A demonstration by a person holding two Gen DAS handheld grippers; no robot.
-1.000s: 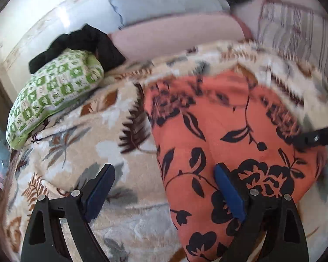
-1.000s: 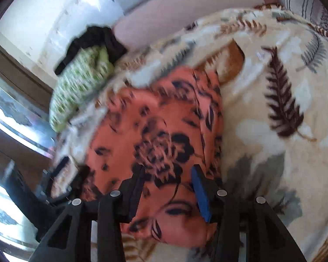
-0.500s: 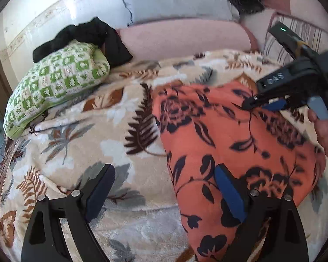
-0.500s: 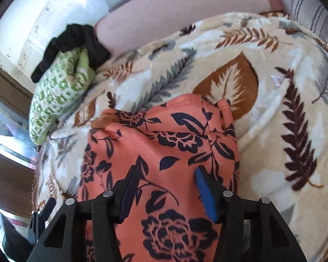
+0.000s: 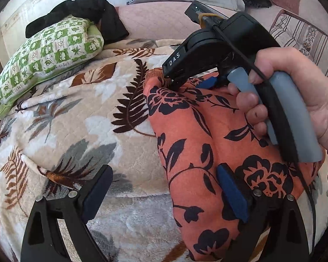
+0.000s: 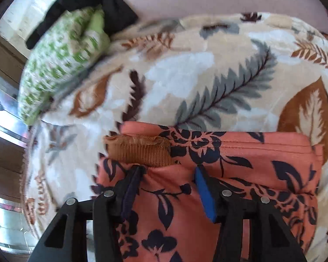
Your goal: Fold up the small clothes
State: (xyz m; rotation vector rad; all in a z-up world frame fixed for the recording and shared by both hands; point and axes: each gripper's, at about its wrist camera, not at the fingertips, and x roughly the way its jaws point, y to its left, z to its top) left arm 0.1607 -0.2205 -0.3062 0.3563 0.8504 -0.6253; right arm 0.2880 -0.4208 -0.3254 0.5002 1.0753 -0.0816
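Nearest, the left hand-held gripper [image 5: 164, 194] stands released, jaws spread wide, its right pad over the orange floral garment [image 5: 199, 139], which lies on the leaf-print blanket [image 5: 81, 118]. The right hand-held gripper [image 6: 167, 182] is released, tips touching the garment by its brown ribbed band [image 6: 140, 150]. At 10 o'clock lies a green pillow [image 5: 46, 61] under a black cloth [image 5: 87, 6].

Garment [image 5: 196, 135] on blanket [image 5: 76, 118]; pillow [image 5: 46, 59] behind left, dark cloth [image 5: 87, 6] atop
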